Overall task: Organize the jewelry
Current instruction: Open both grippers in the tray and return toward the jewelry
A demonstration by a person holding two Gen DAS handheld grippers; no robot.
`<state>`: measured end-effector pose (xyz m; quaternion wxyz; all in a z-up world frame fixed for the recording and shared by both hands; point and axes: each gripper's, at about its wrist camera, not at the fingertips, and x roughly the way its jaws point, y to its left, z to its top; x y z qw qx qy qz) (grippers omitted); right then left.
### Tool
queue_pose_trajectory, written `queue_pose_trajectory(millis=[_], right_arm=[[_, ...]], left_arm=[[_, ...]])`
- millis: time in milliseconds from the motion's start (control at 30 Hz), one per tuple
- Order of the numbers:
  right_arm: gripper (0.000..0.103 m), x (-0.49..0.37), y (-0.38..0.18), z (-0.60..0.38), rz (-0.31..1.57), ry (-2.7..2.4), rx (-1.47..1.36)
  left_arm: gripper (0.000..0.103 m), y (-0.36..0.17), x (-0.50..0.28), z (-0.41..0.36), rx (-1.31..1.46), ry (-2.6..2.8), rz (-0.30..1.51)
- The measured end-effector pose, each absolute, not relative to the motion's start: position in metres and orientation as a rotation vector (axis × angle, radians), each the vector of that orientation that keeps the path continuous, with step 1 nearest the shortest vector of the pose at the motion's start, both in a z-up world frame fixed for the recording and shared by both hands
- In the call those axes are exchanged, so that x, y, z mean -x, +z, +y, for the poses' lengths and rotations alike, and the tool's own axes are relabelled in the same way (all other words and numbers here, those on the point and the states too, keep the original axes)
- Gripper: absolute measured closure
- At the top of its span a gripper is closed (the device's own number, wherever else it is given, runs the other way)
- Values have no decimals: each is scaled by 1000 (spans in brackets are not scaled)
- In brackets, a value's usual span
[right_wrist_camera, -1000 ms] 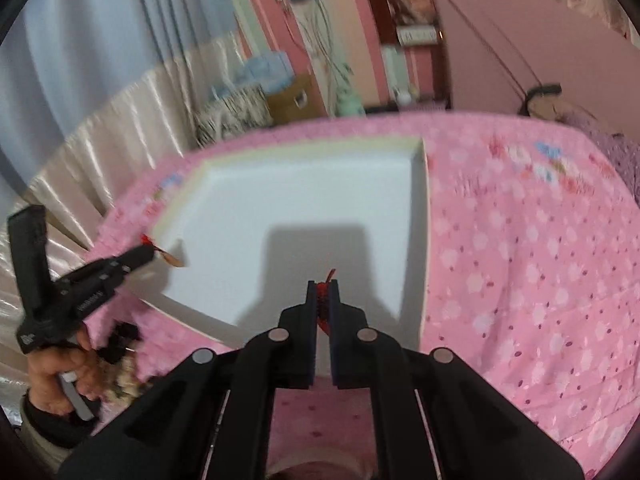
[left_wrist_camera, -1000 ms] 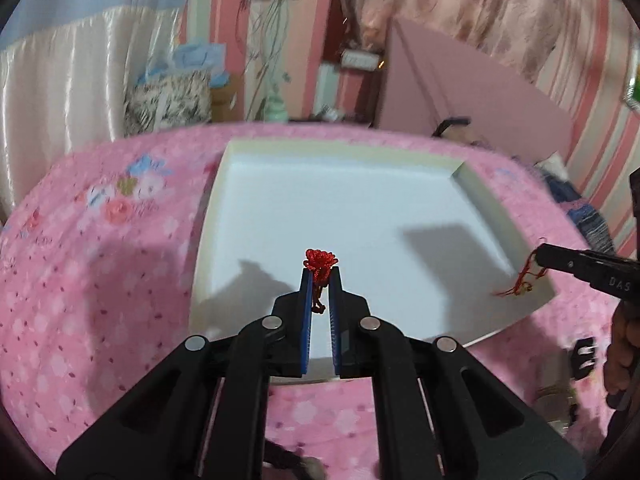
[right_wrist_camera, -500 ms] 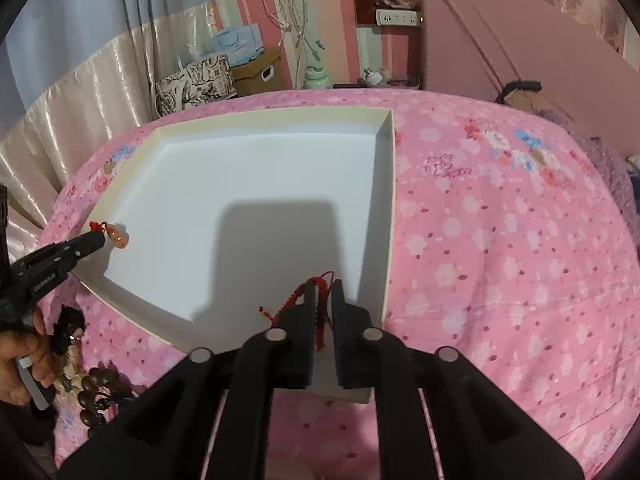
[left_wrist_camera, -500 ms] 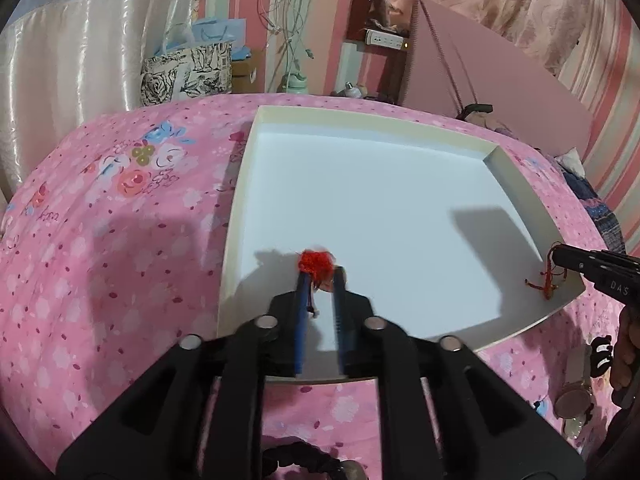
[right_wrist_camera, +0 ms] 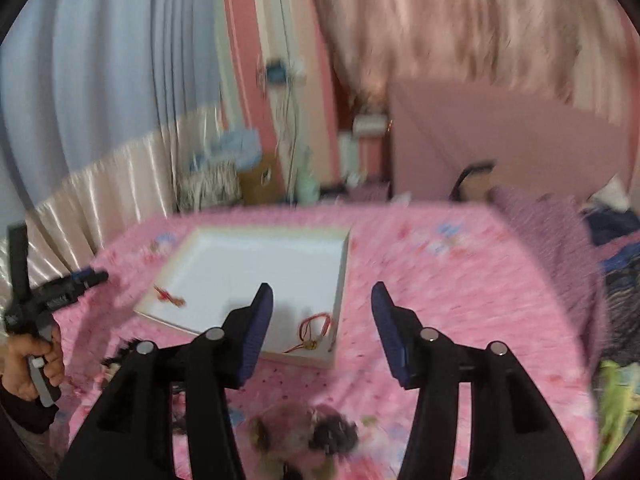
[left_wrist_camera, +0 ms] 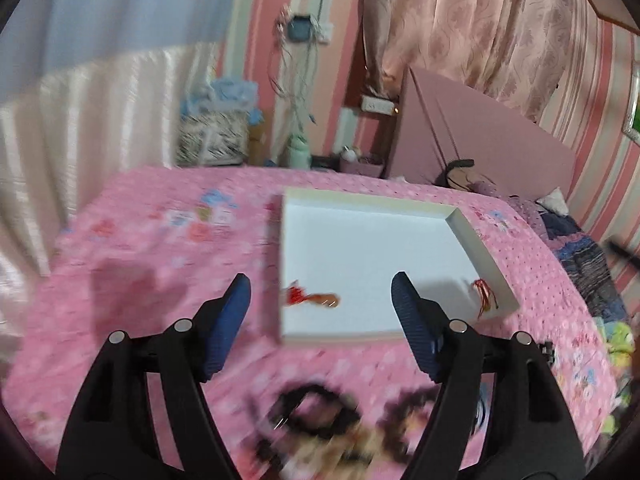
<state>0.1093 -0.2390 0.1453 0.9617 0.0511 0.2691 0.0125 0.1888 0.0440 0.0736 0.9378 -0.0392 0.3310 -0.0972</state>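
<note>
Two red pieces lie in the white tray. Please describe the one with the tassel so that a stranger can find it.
On the pink bedspread lies a shallow white tray. In the left wrist view, look at its near left corner: the tasselled red piece lies there. Unlike the thin looped red cord at the near right corner, it has a fluffy tuft and an orange bead.

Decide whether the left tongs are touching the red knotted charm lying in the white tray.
Apart. The left wrist view shows the left tongs wide open, and the red charm lies on the tray beyond, between their tips.

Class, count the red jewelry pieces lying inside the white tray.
2. One red cord piece lies near the white tray's near-left corner; the other red piece lies near its near-right corner. None seems hidden.
</note>
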Motion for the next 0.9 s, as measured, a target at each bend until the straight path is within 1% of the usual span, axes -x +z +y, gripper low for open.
queue_pose_trajectory(millis=[67, 100, 133, 167, 200, 267, 367, 433, 467, 533, 667, 733, 800, 900], right_arm=[[50, -58, 184, -234, 455, 17, -112], [47, -18, 208, -224, 395, 31, -93], [40, 15, 223, -214, 345, 40, -64], [38, 41, 234, -202, 315, 36, -30], [38, 71, 244, -190, 280, 50, 4], [38, 120, 258, -172, 216, 93, 36], [36, 185, 275, -151, 112, 102, 86], [29, 226, 283, -137, 19, 90, 142], [29, 238, 284, -132, -6, 83, 161], [29, 255, 286, -138, -31, 101, 119], [28, 273, 288, -146, -100, 61, 92], [29, 273, 282, -141, -109, 25, 152], [29, 251, 265, -133, -56, -43, 239], [29, 208, 238, -159, 97, -14, 117]], left_arm=[[30, 91, -147, 59, 70, -173, 642], [30, 98, -127, 65, 66, -159, 630], [29, 106, -104, 71, 54, -144, 612], [24, 113, -84, 76, 40, -129, 597], [22, 121, -57, 80, 25, -106, 568], [14, 140, -2, 87, -21, -77, 499], [12, 158, 53, 92, -48, -62, 433], [11, 167, 86, 92, -65, -63, 404], [10, 170, 101, 95, -71, -64, 391], [8, 179, 128, 95, -79, -64, 359], [7, 190, 158, 88, -97, -73, 311], [6, 192, 162, 84, -102, -74, 302], [5, 188, 158, 81, -99, -77, 310], [5, 171, 133, 79, -77, -76, 341]])
